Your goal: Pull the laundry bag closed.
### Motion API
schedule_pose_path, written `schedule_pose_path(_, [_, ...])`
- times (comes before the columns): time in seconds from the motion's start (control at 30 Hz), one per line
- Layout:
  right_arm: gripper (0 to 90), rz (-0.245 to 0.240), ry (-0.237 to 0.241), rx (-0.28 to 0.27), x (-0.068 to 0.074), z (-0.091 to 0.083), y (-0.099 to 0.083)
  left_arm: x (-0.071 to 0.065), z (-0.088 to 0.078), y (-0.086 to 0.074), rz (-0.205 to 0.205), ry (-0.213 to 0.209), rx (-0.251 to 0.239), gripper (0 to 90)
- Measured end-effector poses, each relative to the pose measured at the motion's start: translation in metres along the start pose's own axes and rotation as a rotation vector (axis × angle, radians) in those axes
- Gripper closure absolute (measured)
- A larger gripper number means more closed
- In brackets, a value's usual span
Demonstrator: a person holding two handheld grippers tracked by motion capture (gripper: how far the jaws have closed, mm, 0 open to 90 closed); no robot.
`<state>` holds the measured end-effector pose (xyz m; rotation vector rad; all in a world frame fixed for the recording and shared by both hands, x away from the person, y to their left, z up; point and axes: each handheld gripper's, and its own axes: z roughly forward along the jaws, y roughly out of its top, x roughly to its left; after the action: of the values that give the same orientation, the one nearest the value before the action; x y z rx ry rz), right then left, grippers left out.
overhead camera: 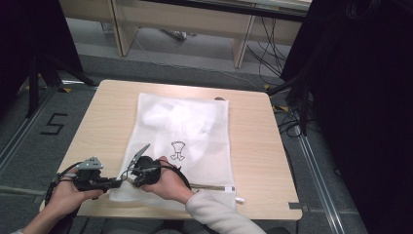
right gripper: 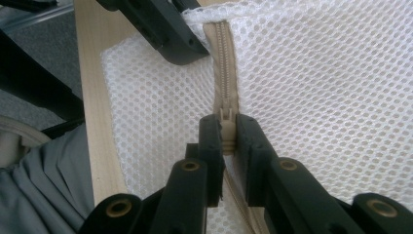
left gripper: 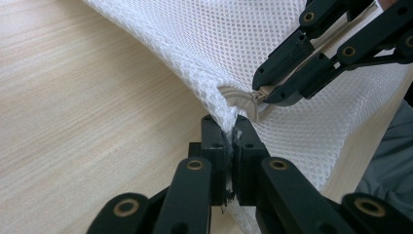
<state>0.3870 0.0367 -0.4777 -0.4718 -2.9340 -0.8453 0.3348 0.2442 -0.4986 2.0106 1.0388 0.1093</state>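
A white mesh laundry bag [overhead camera: 195,141] lies flat on the wooden table [overhead camera: 255,146], with white fabric inside and a small dark logo [overhead camera: 178,150] on it. A beige zipper [overhead camera: 214,186] runs along its near edge. My left gripper [overhead camera: 121,182] is shut on the bag's near left corner; in the left gripper view the mesh [left gripper: 204,44] is pinched between my own jaws [left gripper: 232,130]. My right gripper [overhead camera: 129,174] sits just beside it, shut on the zipper pull [right gripper: 225,127], with the zipper tape [right gripper: 223,68] running ahead of it. The two grippers' tips are almost touching.
The table's near edge [right gripper: 92,117] runs close under both grippers. Bare tabletop [overhead camera: 97,126] lies to the left and right of the bag. Beyond the table are cables [overhead camera: 272,53] on the floor, wooden furniture [overhead camera: 185,19] and a floor mark "5" [overhead camera: 52,124].
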Motion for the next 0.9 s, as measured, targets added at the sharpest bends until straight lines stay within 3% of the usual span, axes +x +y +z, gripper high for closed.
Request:
schedule_pose_path(0.27, [82.4,-0.007,-0.007,0.029,0.0006,0.0005,-0.0019,-0.0001,-0.0002,-0.0001,-0.004,0.001,-0.005,85.4])
schedule_pose_path(0.33, [82.5,-0.012,0.005,0.030,0.0004,0.0006,-0.0039,0.0015,-0.0017,0.0004,0.001,-0.005,0.020,85.4])
schedule_pose_path(0.47, [82.4,0.002,-0.004,0.026,0.0008,-0.0003,-0.0045,0.0007,-0.0009,0.0000,-0.003,0.000,0.002,85.4])
schedule_pose_path(0.6, [82.4,0.000,-0.007,0.027,0.0010,-0.0003,-0.0046,0.0012,-0.0016,0.0005,-0.001,-0.005,0.018,85.4])
schedule_pose_path(0.8, [82.4,0.003,-0.005,0.032,-0.0008,-0.0024,-0.0088,0.0007,-0.0013,-0.0006,-0.010,-0.003,-0.013,85.4])
schedule_pose_path(0.9, [82.4,0.003,-0.006,0.028,-0.0014,-0.0034,-0.0104,0.0005,-0.0020,0.0005,-0.001,0.003,0.010,85.4])
